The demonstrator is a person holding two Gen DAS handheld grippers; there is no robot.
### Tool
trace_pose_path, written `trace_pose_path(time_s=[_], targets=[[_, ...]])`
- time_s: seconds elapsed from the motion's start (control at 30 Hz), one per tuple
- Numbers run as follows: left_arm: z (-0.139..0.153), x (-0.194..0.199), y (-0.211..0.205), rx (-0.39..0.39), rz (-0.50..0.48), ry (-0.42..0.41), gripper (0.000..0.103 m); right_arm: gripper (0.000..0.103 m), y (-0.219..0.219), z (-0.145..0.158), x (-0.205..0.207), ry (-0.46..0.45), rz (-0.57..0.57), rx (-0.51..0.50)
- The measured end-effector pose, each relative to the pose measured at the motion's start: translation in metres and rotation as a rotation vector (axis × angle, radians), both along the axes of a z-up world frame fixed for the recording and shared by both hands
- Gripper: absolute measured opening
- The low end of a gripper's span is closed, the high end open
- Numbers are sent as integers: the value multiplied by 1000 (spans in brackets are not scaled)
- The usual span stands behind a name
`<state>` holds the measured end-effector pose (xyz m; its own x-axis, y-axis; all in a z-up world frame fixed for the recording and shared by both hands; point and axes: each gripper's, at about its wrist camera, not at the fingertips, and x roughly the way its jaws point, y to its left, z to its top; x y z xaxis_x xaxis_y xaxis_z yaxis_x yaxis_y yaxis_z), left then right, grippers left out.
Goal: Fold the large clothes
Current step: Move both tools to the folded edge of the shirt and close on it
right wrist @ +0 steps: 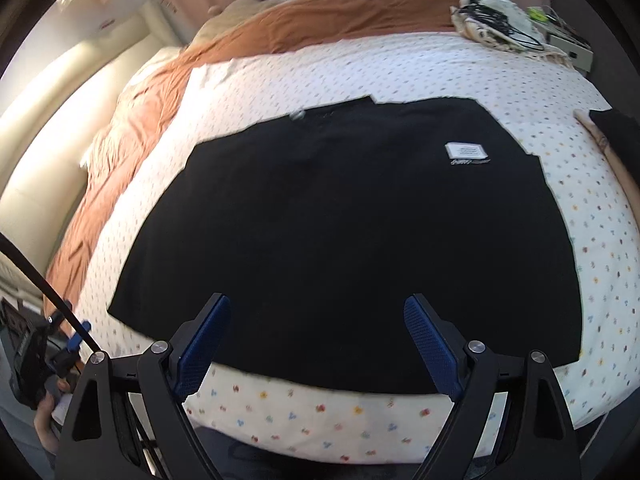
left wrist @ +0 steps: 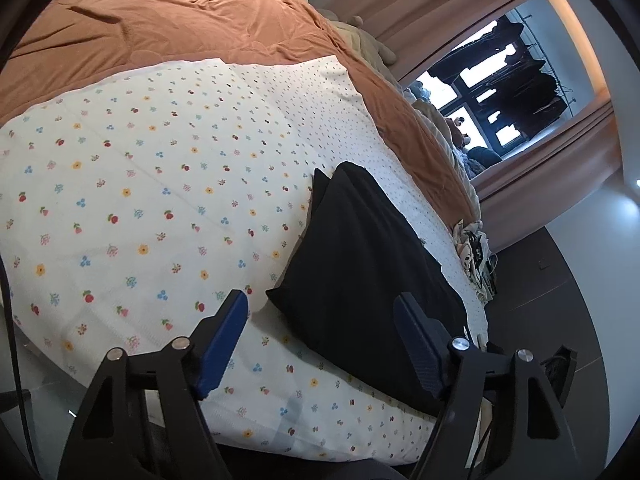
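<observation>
A black garment (right wrist: 344, 232) lies flat on a white flower-print sheet (right wrist: 592, 240) on the bed, with a small white label (right wrist: 466, 151) near its far right. My right gripper (right wrist: 316, 340) is open and empty, hovering over the garment's near edge. In the left wrist view the same black garment (left wrist: 368, 264) shows at the right. My left gripper (left wrist: 320, 320) is open and empty, above the garment's near left corner and the flower-print sheet (left wrist: 140, 200).
An orange-brown blanket (left wrist: 168, 20) covers the far part of the bed. A pile of cloth and cables (right wrist: 496, 28) sits at the far corner. Pink curtains (left wrist: 540, 184) and a window (left wrist: 500, 76) stand beyond the bed. The dark floor (left wrist: 560, 280) lies at the right.
</observation>
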<state>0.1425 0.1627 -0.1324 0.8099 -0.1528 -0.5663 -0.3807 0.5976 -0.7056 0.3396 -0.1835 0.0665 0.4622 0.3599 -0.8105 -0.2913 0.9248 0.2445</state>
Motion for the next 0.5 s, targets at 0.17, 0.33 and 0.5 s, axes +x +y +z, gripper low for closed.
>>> trace_pose_path(time_s=[0.17,0.33,0.5], targets=[[-7,-11,1,-19,9,-16,74,78,33,-20,-11,40,50,-63],[-13,-10,4,-42,5,-16,68,57,49,-40,-5,80,43,-127],[-22,3,6,-62,-11,2,60,50,63,-55,9,102,35,-185]])
